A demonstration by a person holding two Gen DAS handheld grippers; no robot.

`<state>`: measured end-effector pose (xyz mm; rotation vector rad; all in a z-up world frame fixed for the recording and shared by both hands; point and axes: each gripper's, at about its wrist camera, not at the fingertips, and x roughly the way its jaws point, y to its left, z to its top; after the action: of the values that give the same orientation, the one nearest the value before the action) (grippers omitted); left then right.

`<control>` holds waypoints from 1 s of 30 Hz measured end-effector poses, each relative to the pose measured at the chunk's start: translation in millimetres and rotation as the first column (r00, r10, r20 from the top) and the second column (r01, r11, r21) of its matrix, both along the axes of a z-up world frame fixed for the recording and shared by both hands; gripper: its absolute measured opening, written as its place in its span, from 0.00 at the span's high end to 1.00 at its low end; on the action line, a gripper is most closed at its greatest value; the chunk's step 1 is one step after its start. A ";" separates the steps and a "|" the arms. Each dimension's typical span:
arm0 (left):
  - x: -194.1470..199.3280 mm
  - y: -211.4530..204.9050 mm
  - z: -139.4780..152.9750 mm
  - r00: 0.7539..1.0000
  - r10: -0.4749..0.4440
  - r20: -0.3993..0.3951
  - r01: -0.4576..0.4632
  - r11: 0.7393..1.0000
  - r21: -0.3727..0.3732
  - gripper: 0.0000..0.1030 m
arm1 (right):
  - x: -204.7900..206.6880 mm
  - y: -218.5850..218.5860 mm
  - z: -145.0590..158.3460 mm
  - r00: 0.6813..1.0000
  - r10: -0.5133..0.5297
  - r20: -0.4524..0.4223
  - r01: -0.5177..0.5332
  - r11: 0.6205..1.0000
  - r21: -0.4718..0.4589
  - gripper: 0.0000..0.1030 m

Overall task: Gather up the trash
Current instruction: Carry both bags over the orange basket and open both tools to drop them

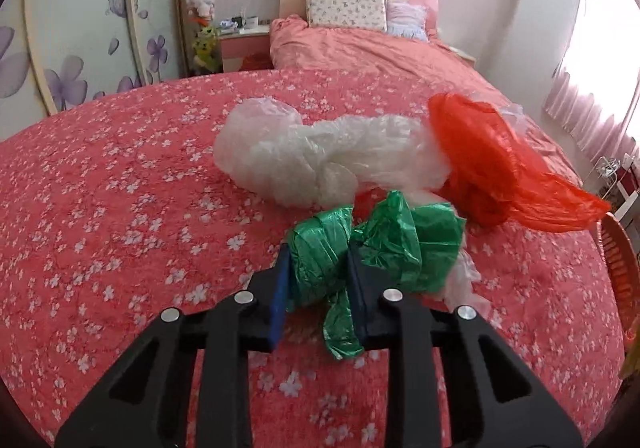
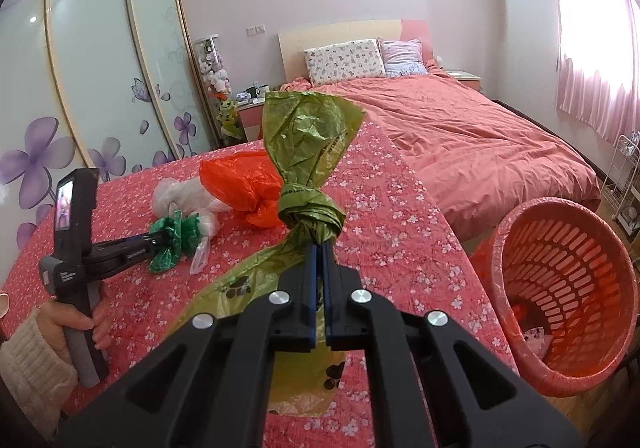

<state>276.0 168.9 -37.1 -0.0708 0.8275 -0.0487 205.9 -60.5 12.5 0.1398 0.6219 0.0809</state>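
Note:
A knotted green plastic bag (image 1: 376, 248) lies on the red flowered cloth (image 1: 120, 207). My left gripper (image 1: 320, 280) has its blue fingers around the bag's left lobe, pressing its sides. Behind it lie a clear white bag (image 1: 320, 159) and an orange bag (image 1: 492, 163). In the right wrist view my right gripper (image 2: 319, 248) is shut on a knotted olive-green bag (image 2: 308, 151) and holds it above the cloth. The left gripper (image 2: 156, 242), the green bag (image 2: 176, 236), the white bag (image 2: 176, 195) and the orange bag (image 2: 244, 183) show there at the left.
A red slotted waste basket (image 2: 568, 288) stands tilted at the right of the cloth's edge, with some scraps inside. A bed with a pink cover (image 2: 480, 139) lies behind. A wardrobe with purple flowers (image 2: 80, 87) is at the left, a white rack (image 2: 624, 183) at the far right.

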 end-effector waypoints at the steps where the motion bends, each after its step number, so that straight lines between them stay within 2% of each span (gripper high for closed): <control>1: -5.8 2.0 3.2 1.000 0.002 0.008 -0.002 1.000 -0.004 0.74 | -1.1 -0.7 0.9 1.000 0.000 0.002 0.000 1.000 0.000 0.96; 6: -28.5 6.2 25.3 0.999 0.013 0.051 -0.012 1.000 -0.018 0.74 | -13.0 -2.7 12.4 0.999 -0.007 0.031 0.007 1.000 0.005 0.96; 15: -59.9 -18.3 62.6 0.991 -0.021 0.134 0.022 1.000 -0.004 0.74 | -34.0 -18.1 25.7 0.997 -0.033 0.064 0.032 0.999 0.014 0.96; 30: -80.8 -98.3 83.0 0.965 -0.173 0.198 0.174 0.985 0.013 0.73 | -59.6 -67.5 33.0 0.987 -0.131 0.089 0.130 0.991 0.021 0.96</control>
<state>195.2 70.5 45.9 0.0031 0.6324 -0.2199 146.2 -128.0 45.5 0.1899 0.5208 -0.0348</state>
